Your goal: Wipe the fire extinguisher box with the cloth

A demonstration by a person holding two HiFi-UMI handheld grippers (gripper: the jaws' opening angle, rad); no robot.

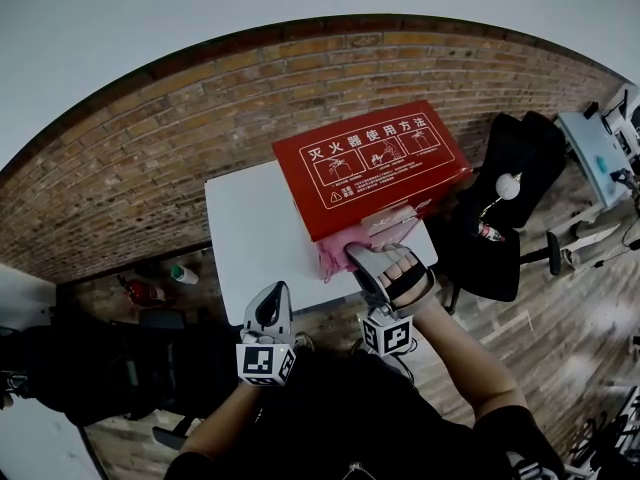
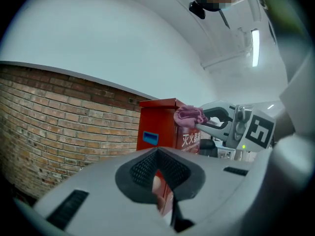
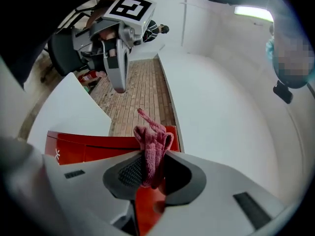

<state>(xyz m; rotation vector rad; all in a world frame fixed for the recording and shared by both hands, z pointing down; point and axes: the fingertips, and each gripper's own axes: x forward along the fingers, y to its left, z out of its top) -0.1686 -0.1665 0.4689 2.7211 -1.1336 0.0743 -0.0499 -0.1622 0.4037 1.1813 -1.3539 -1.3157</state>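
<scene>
Fire extinguisher box (image 1: 370, 163): red, smooth | right tool (image 1: 375, 258) pinches fuzzy pink cloth (image 3: 150, 151) | left tool (image 1: 272, 298) closed, empty

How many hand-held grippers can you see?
2. The left hand-held gripper is shut and empty, by the white table. The right hand-held gripper holds the pink cloth at the red box.

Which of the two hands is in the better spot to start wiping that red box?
Right. The right gripper is clamped on the pink cloth, which it holds up against the red box. The left gripper is shut on nothing and sits back from the box.
</scene>
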